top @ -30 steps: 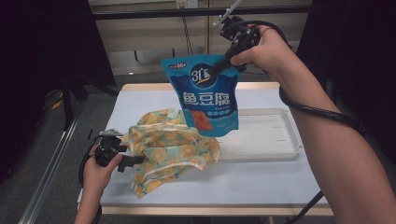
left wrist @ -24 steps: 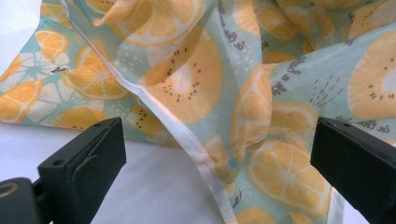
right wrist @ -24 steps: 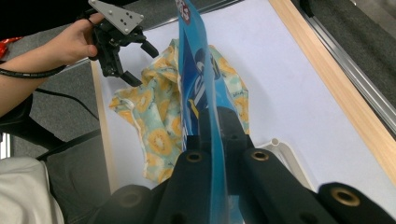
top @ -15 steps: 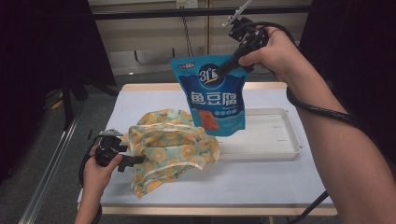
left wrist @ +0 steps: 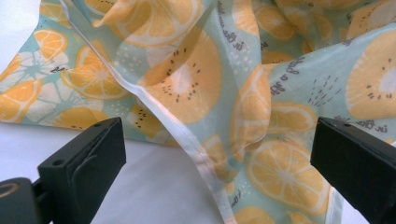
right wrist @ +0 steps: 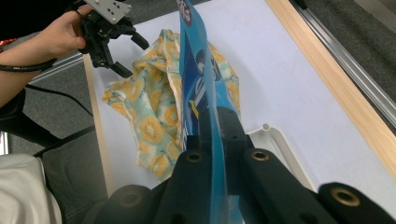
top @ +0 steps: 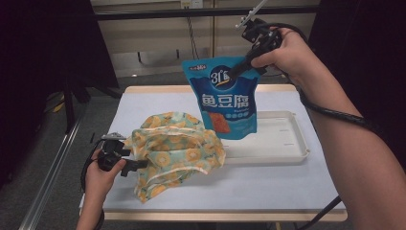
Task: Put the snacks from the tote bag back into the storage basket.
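A blue snack pouch (top: pixel 225 103) with white lettering hangs in the air over the table's far middle, pinched at its top edge by my right gripper (top: pixel 238 72), which is shut on it. In the right gripper view the pouch (right wrist: pixel 198 84) runs edge-on up from between the jaws of the right gripper (right wrist: pixel 215 121). A citrus-print fabric bag (top: pixel 174 146) lies crumpled on the table, below and left of the pouch. My left gripper (top: pixel 136 160) sits at the bag's left edge, open. Its jaws stand wide apart around the bag's white hem (left wrist: pixel 187 135) without touching it.
A white tray (top: pixel 282 143) lies on the table right of the fabric bag, behind the hanging pouch's lower edge. The table has a wooden rim (top: pixel 158 89) at the back. A metal rail (top: pixel 48 167) runs along the floor at the left.
My right gripper has carried the pouch to the right, so it now hangs closer over the tray. The left gripper and the fabric bag have stayed put.
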`<state>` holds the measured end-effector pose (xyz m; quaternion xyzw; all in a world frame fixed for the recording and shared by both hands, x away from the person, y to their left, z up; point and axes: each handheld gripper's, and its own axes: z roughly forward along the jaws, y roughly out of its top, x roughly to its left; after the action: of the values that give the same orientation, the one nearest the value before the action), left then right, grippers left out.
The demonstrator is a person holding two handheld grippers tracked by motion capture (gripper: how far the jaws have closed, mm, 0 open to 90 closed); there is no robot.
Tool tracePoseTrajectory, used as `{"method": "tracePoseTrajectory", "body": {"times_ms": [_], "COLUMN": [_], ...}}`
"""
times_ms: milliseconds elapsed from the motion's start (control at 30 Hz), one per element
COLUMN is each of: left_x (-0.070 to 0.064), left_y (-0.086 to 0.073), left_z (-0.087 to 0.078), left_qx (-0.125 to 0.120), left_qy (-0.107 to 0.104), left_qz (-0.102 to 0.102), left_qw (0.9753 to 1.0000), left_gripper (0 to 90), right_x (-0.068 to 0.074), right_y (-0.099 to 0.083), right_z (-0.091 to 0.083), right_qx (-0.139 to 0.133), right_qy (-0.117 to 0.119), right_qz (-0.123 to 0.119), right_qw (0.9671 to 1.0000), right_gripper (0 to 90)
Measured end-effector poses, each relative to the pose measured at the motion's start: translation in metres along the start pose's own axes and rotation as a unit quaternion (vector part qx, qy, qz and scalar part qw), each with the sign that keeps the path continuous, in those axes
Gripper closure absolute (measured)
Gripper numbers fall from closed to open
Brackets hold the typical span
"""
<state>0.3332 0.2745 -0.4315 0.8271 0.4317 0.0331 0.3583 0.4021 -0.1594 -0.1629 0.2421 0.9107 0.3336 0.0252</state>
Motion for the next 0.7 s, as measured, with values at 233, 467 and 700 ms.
{"method": "tracePoseTrajectory", "body": {"times_ms": [233,467,700], "left_x": [0.000,0.000,0.001], "left_y": [0.000,0.001,0.001], "left_z": [-0.001,0.000,0.000], "left_qx": [0.003,0.006,0.005], "left_qy": [0.001,-0.003,-0.002], "left_qz": [0.004,0.004,0.001], "left_qw": [1.0000,1.0000,1.0000], "left_gripper": [3.2,3.2,3.2], "right_x": [-0.004,-0.007,-0.011], "right_y": [-0.005,-0.009,-0.015], "right_z": [-0.001,-0.005,-0.010], "right_qx": [0.001,0.000,-0.001], "right_qy": [-0.001,-0.009,-0.010], "right_qz": [0.007,0.007,0.011], "right_qw": [1.0000,0.9999,0.9999], "right_gripper": [90.0,90.0,90.0]}}
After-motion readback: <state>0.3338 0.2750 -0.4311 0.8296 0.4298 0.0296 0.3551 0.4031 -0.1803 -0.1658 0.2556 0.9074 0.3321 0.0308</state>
